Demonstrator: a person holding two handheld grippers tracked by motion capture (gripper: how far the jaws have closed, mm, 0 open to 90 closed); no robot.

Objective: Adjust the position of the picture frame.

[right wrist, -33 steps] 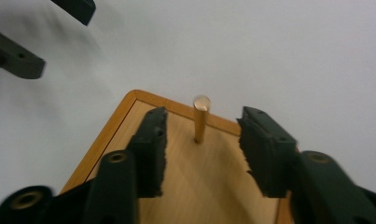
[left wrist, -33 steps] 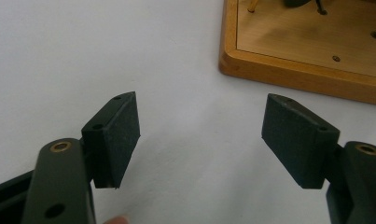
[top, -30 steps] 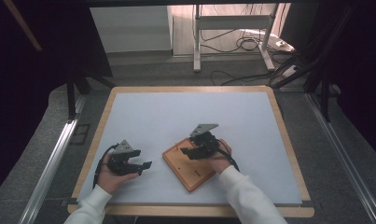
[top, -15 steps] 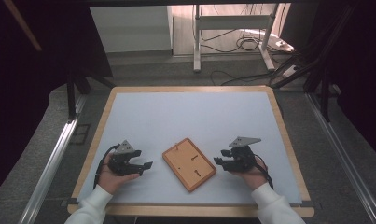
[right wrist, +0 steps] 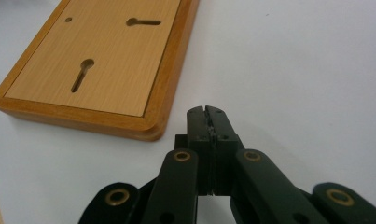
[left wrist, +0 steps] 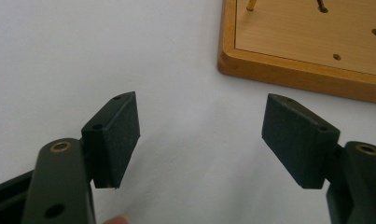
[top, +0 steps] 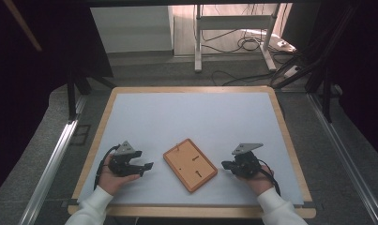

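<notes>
**A:** Take the flat rectangular wooden board with the raised rim (top: 190,164) as your reference. Where are your tools relative to it?

**B:** Your left gripper (top: 139,167) rests on the white table surface (top: 196,117) to the left of the board, near it but not touching. Its jaws stand wide apart with nothing between them. In the left gripper view the board's near corner (left wrist: 307,51) lies beyond the jaws, clear of both pads.

**A:** And your right gripper (top: 228,165)?

**B:** It sits just to the right of the board, apart from its edge. Its jaws have just been closing and now meet pad to pad, with nothing between them. In the right gripper view (right wrist: 208,114) the closed tips point past the board's rounded corner (right wrist: 101,65), close beside it without contact.

**A:** State the board's position.

**B:** It lies flat on the table between your two grippers, turned at an angle to the table edge. Two keyhole slots show in its face. Held by neither tool.
</notes>
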